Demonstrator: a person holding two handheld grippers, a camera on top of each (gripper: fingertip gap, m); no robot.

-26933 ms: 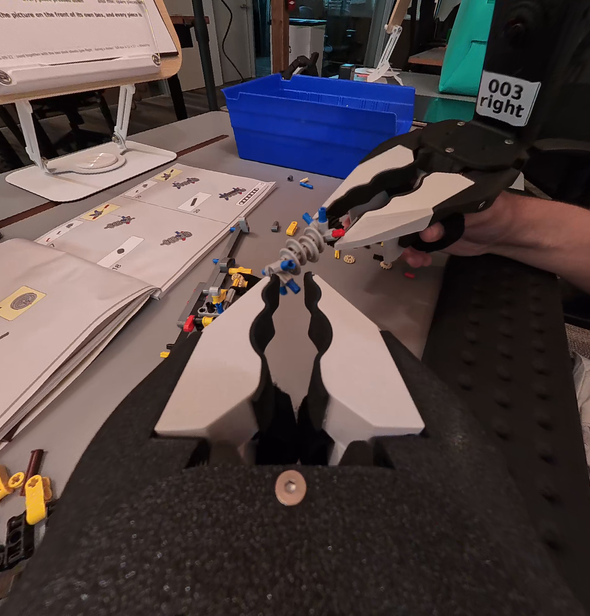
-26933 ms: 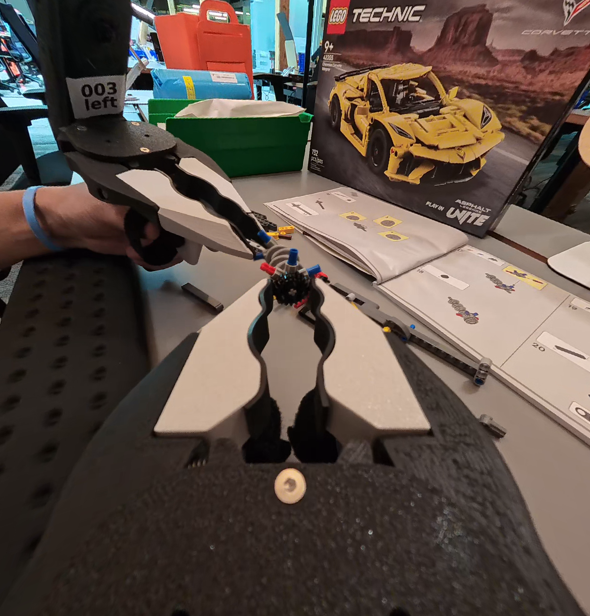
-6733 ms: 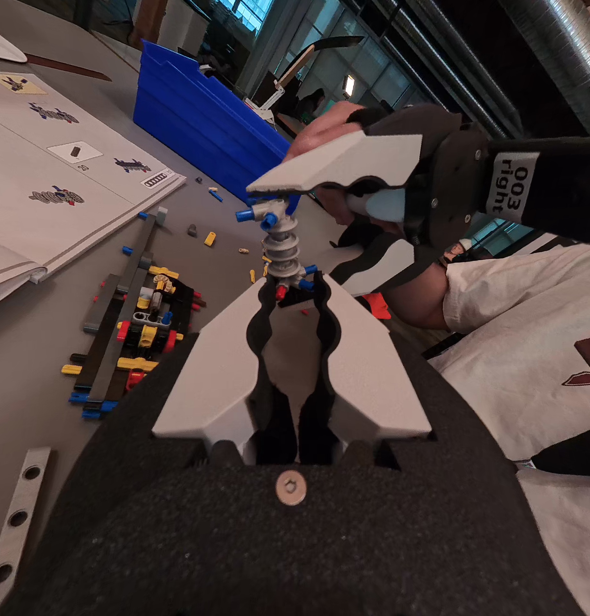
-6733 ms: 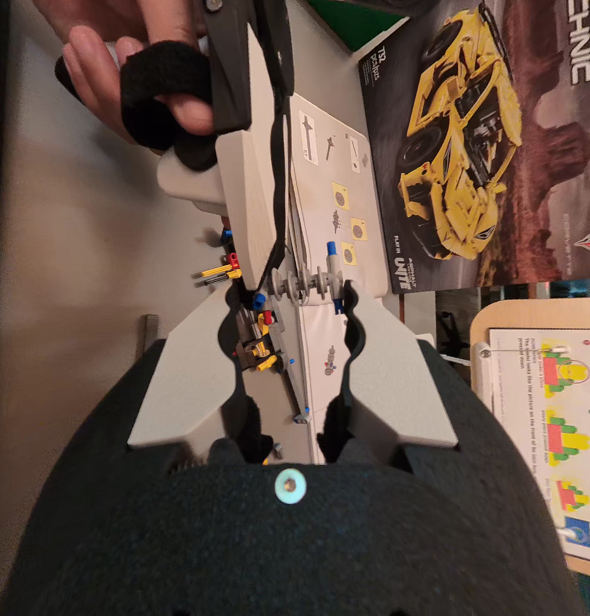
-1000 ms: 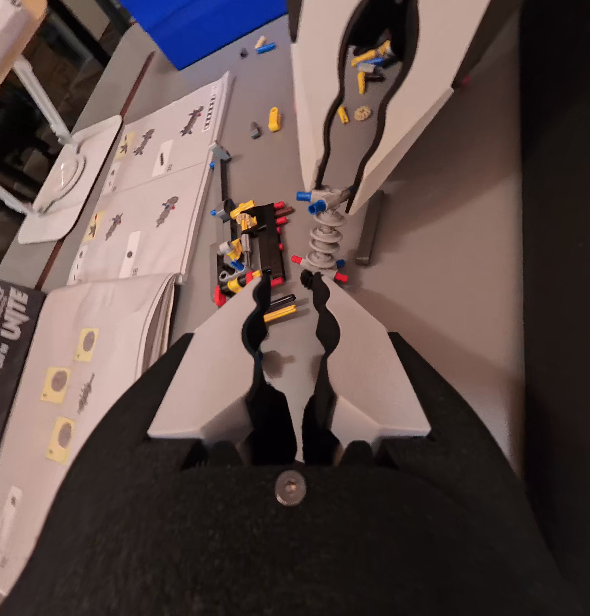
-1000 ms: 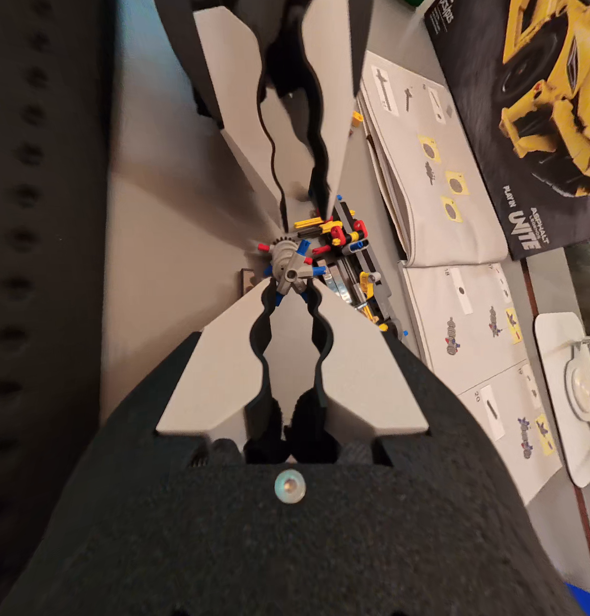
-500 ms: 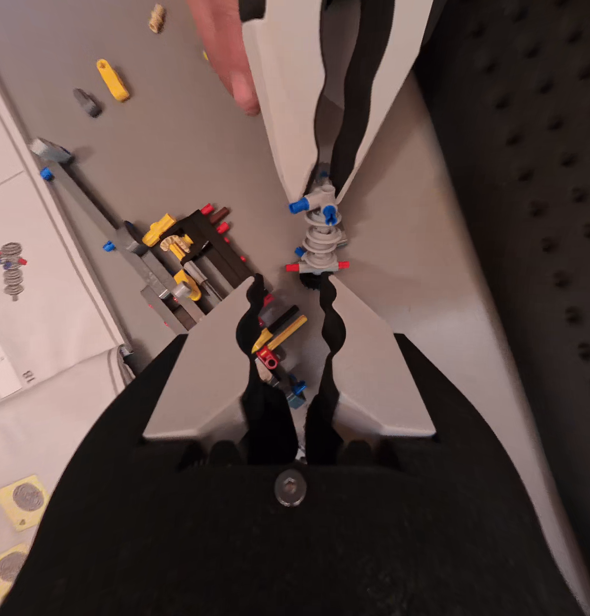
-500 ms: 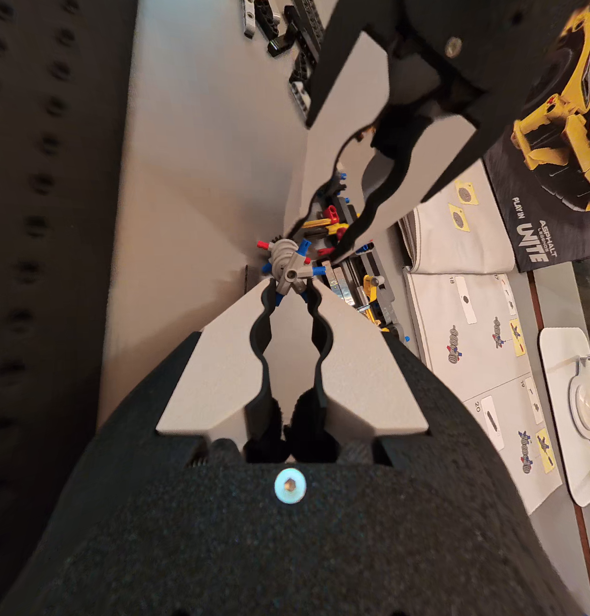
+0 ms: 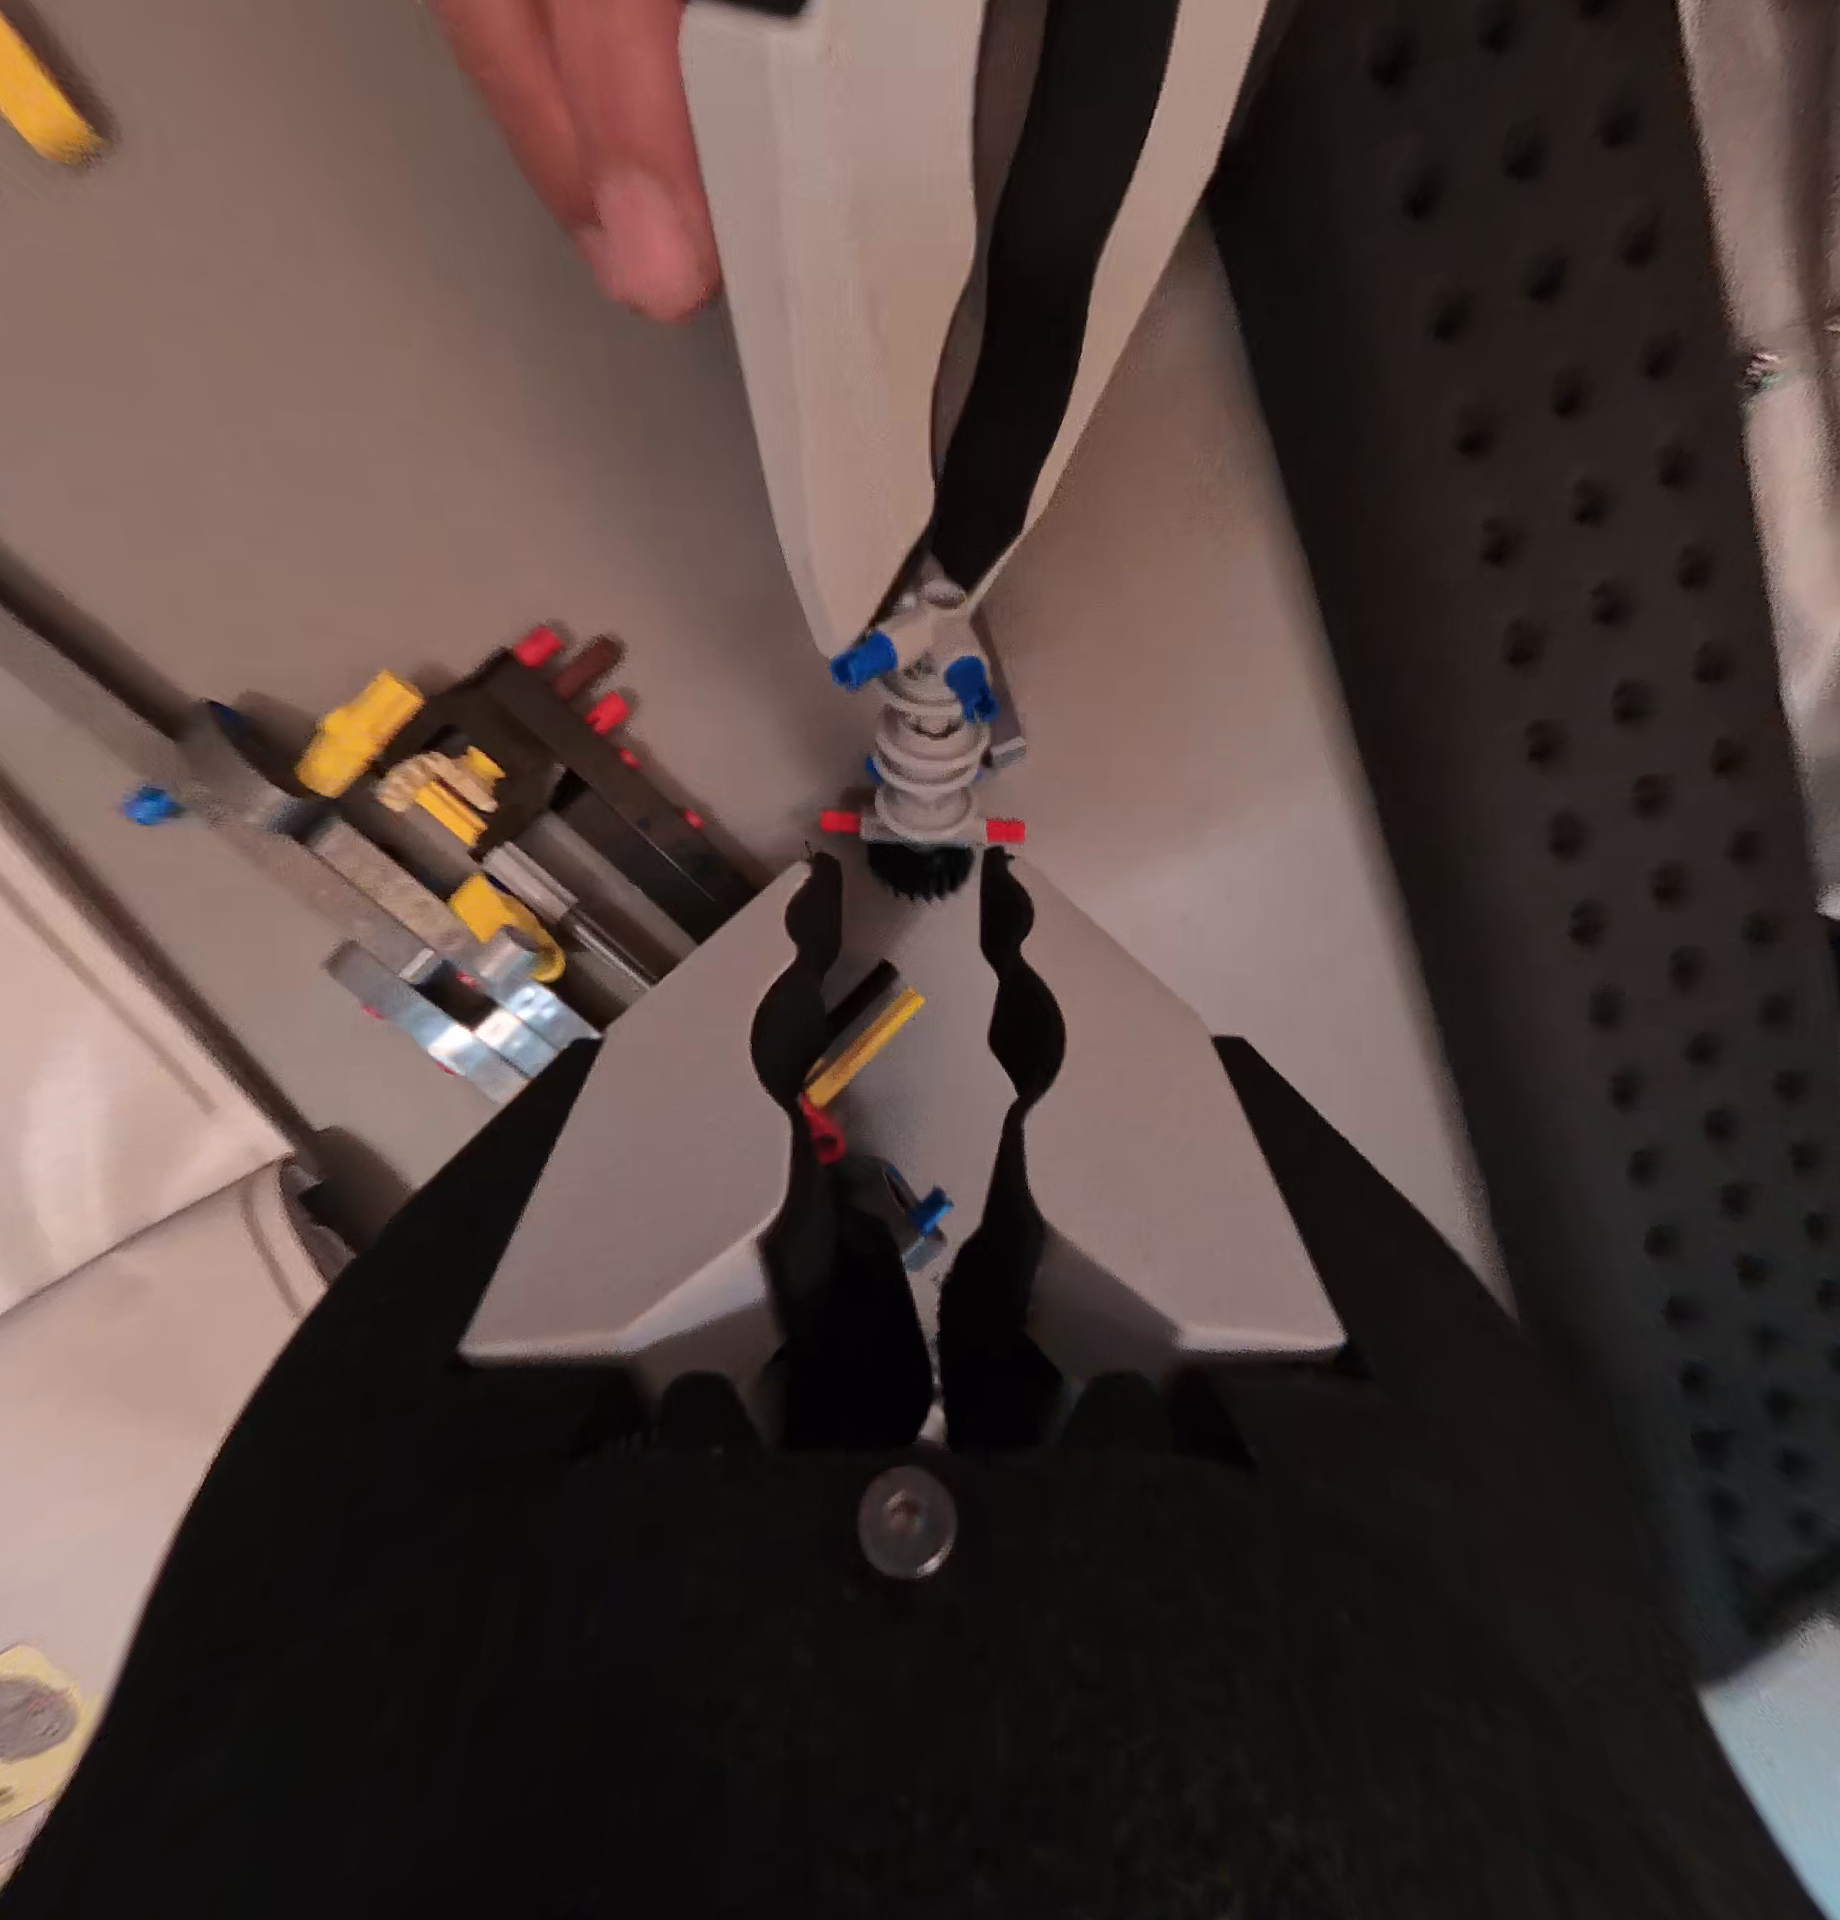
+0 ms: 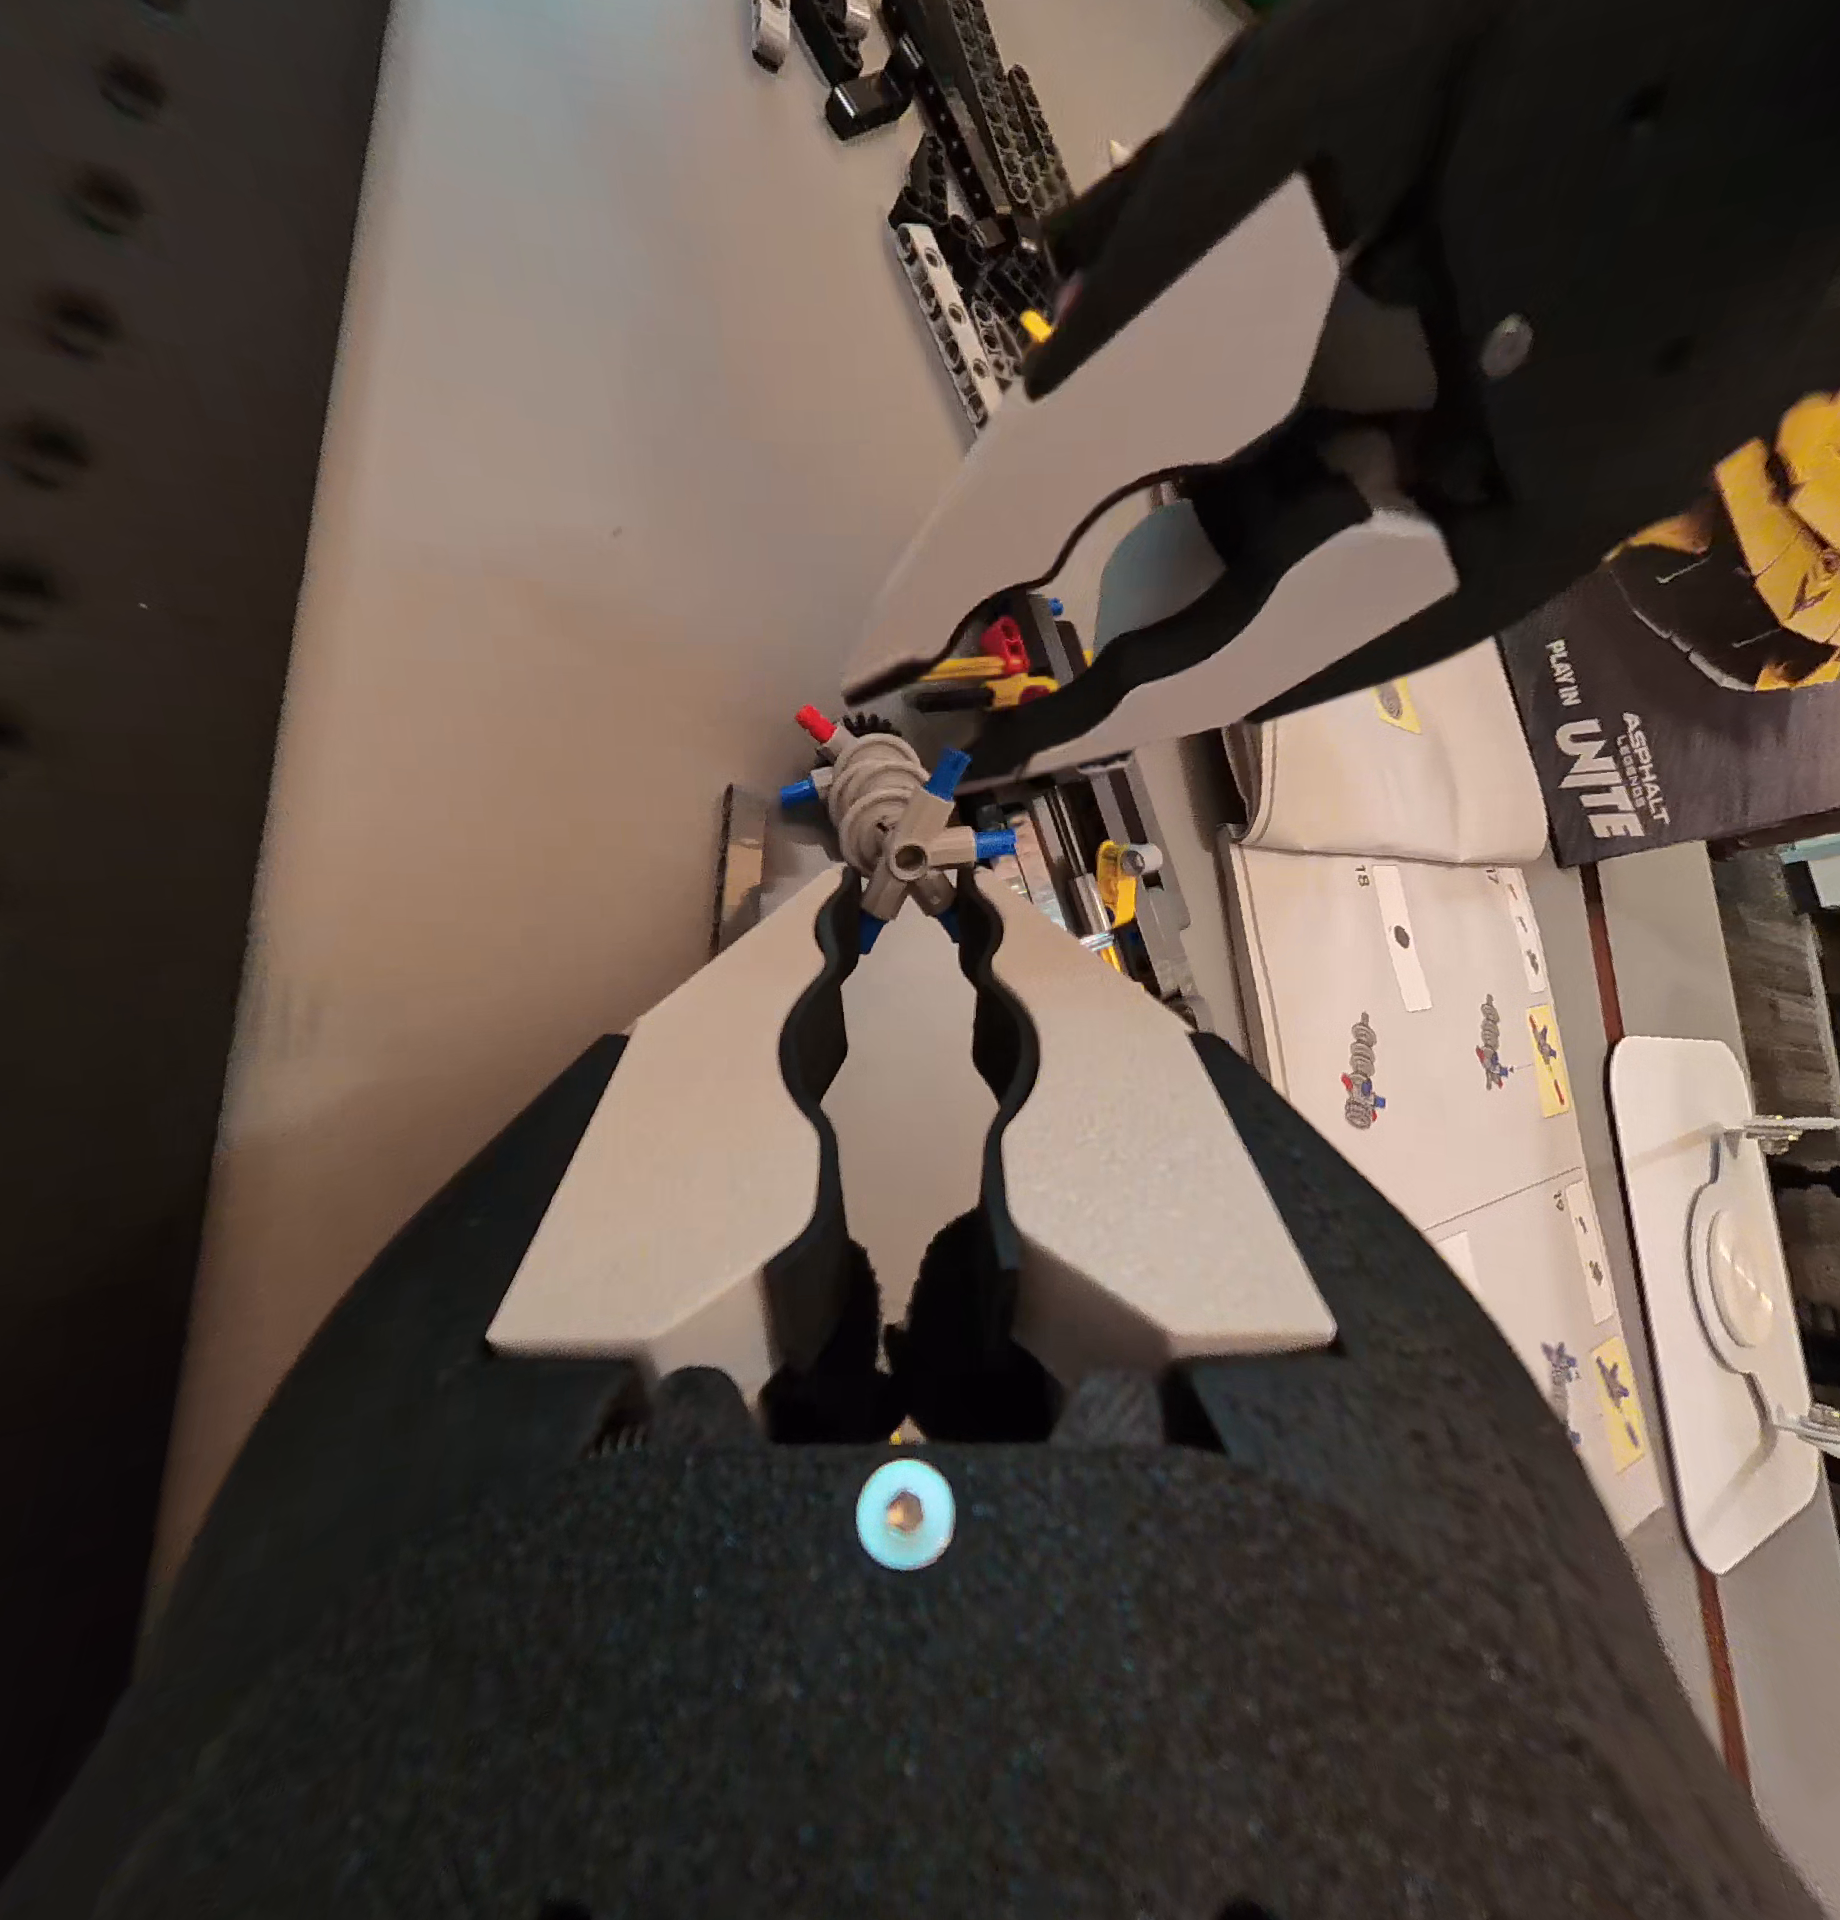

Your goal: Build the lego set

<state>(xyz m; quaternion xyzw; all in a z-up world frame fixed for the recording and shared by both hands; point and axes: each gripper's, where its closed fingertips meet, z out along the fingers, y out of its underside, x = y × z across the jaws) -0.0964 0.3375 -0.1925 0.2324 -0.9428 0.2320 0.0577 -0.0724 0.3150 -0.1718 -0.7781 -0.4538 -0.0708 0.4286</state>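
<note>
A grey ribbed lego shaft assembly (image 9: 921, 764) with blue and red pins and a black gear (image 9: 911, 871) at its near end hangs above the grey table. My right gripper (image 9: 931, 613) comes down from the top of the left wrist view, shut on the assembly's far connector end. In the right wrist view the right gripper (image 10: 908, 883) clamps the grey connector (image 10: 911, 860). My left gripper (image 9: 905, 868) is open, with its tips either side of the black gear. It enters the right wrist view (image 10: 916, 732) from the upper right, jaws apart.
A partly built chassis (image 9: 459, 831) of black and grey beams with yellow and red parts lies left of the assembly. Yellow and black axles (image 9: 874, 1023) lie under my left jaws. The instruction booklet (image 10: 1415, 1039), the lego box (image 10: 1716, 686), loose black beams (image 10: 957, 208) and a black perforated mat (image 9: 1622, 727) surround the work spot.
My left gripper has closed in on the assembly's lower end, so its open tips now flank the black gear. The right gripper still holds the assembly at the top.
</note>
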